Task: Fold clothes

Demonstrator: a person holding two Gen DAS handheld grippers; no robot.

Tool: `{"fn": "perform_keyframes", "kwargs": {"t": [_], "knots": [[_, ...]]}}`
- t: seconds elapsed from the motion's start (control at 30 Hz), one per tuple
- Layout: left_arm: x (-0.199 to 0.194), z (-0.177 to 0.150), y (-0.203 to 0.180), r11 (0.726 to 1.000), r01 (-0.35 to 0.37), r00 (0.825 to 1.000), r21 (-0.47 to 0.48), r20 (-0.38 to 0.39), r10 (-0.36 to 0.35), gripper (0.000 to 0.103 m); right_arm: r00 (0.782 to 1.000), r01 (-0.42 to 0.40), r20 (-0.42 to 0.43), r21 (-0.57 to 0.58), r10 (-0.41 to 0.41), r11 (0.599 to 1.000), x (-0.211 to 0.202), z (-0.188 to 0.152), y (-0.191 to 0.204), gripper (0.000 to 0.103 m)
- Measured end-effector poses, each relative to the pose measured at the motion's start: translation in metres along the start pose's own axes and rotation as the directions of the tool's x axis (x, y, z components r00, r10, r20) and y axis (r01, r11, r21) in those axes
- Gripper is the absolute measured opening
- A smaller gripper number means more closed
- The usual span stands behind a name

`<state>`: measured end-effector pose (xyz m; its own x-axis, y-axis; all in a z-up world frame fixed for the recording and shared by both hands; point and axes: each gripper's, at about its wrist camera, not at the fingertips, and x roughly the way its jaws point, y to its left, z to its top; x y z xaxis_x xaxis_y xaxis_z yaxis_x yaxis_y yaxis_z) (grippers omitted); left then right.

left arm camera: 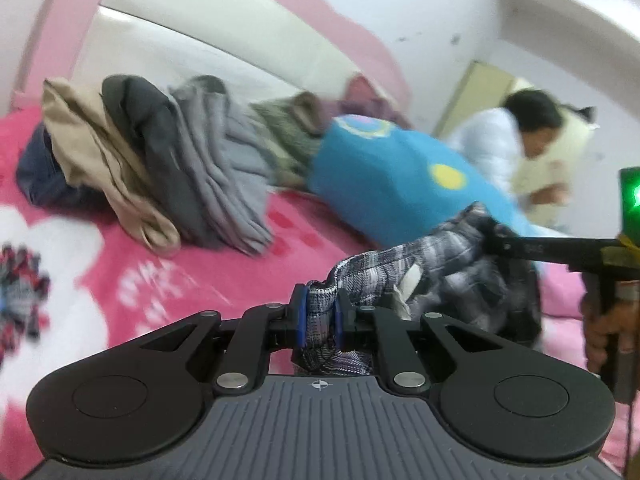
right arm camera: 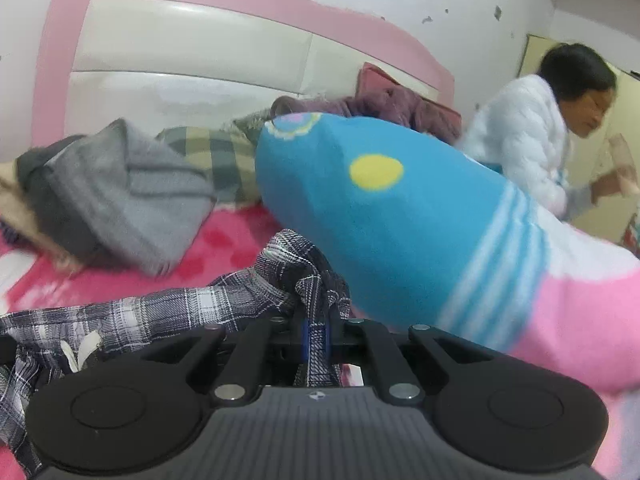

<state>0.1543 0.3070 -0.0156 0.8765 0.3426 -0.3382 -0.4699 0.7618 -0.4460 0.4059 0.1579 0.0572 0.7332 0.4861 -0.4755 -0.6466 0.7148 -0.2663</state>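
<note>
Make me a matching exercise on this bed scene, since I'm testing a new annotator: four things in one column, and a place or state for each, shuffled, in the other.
Things:
1. plaid garment
2. blue pillow
3. grey clothes
4. headboard

Places or states:
A. piled loose on the pink blanket
B. white panels, pink frame
C. pinched in both the left gripper and the right gripper
D. bears a yellow dot

Pairs: 1-C, 2-D, 3-A, 4-B
</note>
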Motion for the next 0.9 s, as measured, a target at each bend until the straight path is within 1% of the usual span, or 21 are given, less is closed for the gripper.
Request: {"fn": "perform_keyframes", "kwargs": {"t": [0.07,0.13,0.23,0.27,0.3,0.33,0.37,0.4,0.43,0.47,0.5,0.57,0.6,0.63,0.7,0.73,0.8,0.83,0.87,0.9], "knots": [[0.014,0.008,0.002,0.999,-0.053,0.999,0.002,0.002,0.053,0.011,1.0,-0.008,0.005,0.006,0.008,1.0,0.028,0.009,0.0,0.007],[0.023,0.012,0.003,0.995,-0.099,0.995,0.004,0.002,0.099,0.012,1.0,-0.024,-0.001,0.024,0.024,0.999,0.057,0.011,0.003,0.007],[0.033,0.012,0.003,0.989,-0.144,0.989,0.035,-0.014,0.144,0.015,0.997,-0.047,-0.054,0.065,0.051,0.997,0.102,0.0,0.016,0.007],[0.031,0.011,0.002,0.986,-0.162,0.987,0.041,-0.002,0.162,0.016,0.994,-0.063,-0.089,0.086,0.071,0.994,0.114,-0.007,0.02,0.01],[0.028,0.011,0.002,0.985,-0.165,0.986,0.048,0.01,0.165,0.024,0.989,-0.071,-0.124,0.11,0.084,0.991,0.124,-0.012,0.022,0.017],[0.025,0.013,0.002,0.985,-0.162,0.987,0.054,0.027,0.161,0.03,0.984,-0.07,-0.154,0.13,0.09,0.989,0.13,-0.018,0.023,0.021],[0.02,0.016,0.001,0.985,-0.164,0.986,0.052,0.045,0.162,0.041,0.983,-0.061,-0.161,0.141,0.084,0.988,0.128,-0.021,0.023,0.028],[0.014,0.018,0.001,0.986,-0.161,0.986,0.043,0.058,0.158,0.045,0.985,-0.05,-0.159,0.149,0.074,0.987,0.124,-0.024,0.022,0.037],[0.009,0.02,0.002,0.987,-0.156,0.986,0.035,0.071,0.154,0.046,0.987,-0.045,-0.145,0.162,0.069,0.986,0.113,-0.026,0.017,0.041],[0.003,0.02,0.003,0.991,-0.129,0.989,0.019,0.075,0.128,0.047,0.99,-0.045,-0.126,0.18,0.069,0.983,0.099,-0.026,0.01,0.045],[-0.002,0.019,0.0,0.996,-0.092,0.994,0.024,0.059,0.09,0.047,0.991,-0.05,-0.11,0.208,0.074,0.977,0.081,-0.027,0.0,0.045],[-0.011,0.018,-0.006,0.999,-0.016,1.0,0.031,0.027,0.015,0.047,0.992,-0.067,-0.081,0.274,0.092,0.959,0.036,-0.027,-0.025,0.046],[-0.015,0.017,-0.009,0.999,0.023,1.0,0.033,0.011,-0.023,0.048,0.994,-0.07,-0.064,0.305,0.093,0.95,0.008,-0.029,-0.038,0.049],[-0.02,0.016,-0.012,0.998,0.061,0.998,0.035,-0.005,-0.061,0.05,0.995,-0.07,-0.047,0.336,0.091,0.939,-0.023,-0.033,-0.051,0.051],[-0.028,0.014,-0.018,0.99,0.137,0.99,0.037,-0.037,-0.135,0.052,0.998,-0.058,-0.01,0.387,0.067,0.92,-0.091,-0.044,-0.075,0.061],[-0.033,0.013,-0.021,0.984,0.175,0.983,0.037,-0.054,-0.173,0.052,0.999,-0.043,0.003,0.407,0.046,0.912,-0.127,-0.052,-0.083,0.061],[-0.038,0.006,-0.032,0.962,0.27,0.958,0.029,-0.114,-0.265,0.052,1.0,0.0,0.014,0.44,-0.007,0.898,-0.197,-0.07,-0.094,0.062],[-0.039,0.002,-0.038,0.948,0.317,0.938,0.009,-0.149,-0.312,0.052,0.999,0.028,0.012,0.452,-0.037,0.892,-0.231,-0.08,-0.098,0.062],[-0.037,-0.005,-0.046,0.928,0.373,0.907,-0.007,-0.207,-0.366,0.052,0.998,0.054,0.008,0.463,-0.065,0.885,-0.262,-0.091,-0.098,0.062],[-0.035,-0.012,-0.054,0.904,0.426,0.87,-0.027,-0.263,-0.418,0.052,0.996,0.079,0.003,0.475,-0.091,0.877,-0.291,-0.102,-0.097,0.062]]}}
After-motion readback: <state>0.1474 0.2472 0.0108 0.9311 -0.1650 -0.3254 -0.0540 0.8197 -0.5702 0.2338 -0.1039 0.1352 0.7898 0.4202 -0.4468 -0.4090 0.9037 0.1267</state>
